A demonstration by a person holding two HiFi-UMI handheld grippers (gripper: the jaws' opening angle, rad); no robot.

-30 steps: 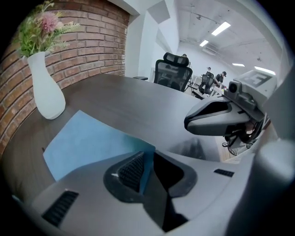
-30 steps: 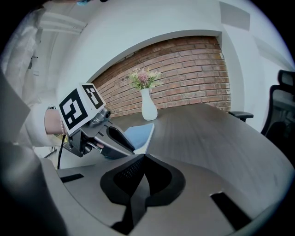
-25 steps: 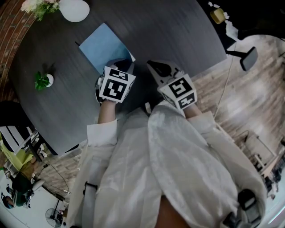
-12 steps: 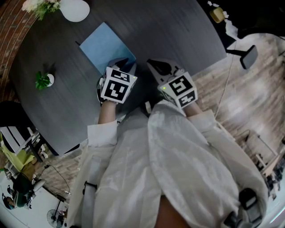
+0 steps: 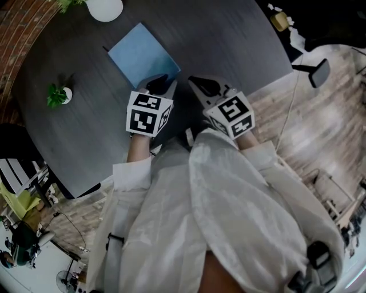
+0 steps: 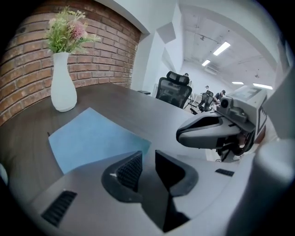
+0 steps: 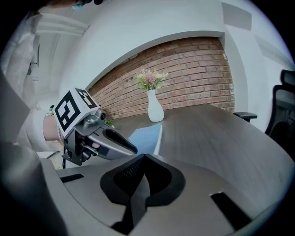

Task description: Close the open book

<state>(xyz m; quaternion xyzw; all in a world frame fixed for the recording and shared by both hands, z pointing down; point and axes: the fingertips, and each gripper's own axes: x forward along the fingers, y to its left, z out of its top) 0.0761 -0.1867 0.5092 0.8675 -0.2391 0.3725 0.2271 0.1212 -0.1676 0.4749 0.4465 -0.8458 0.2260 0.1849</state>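
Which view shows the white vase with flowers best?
The left gripper view: the vase stands large and whole, flowers included. The right gripper view shows it whole but small; the head view cuts it off at the top edge.

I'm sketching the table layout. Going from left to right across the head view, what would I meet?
In order: small potted plant → white vase → blue book → right hand-held gripper.
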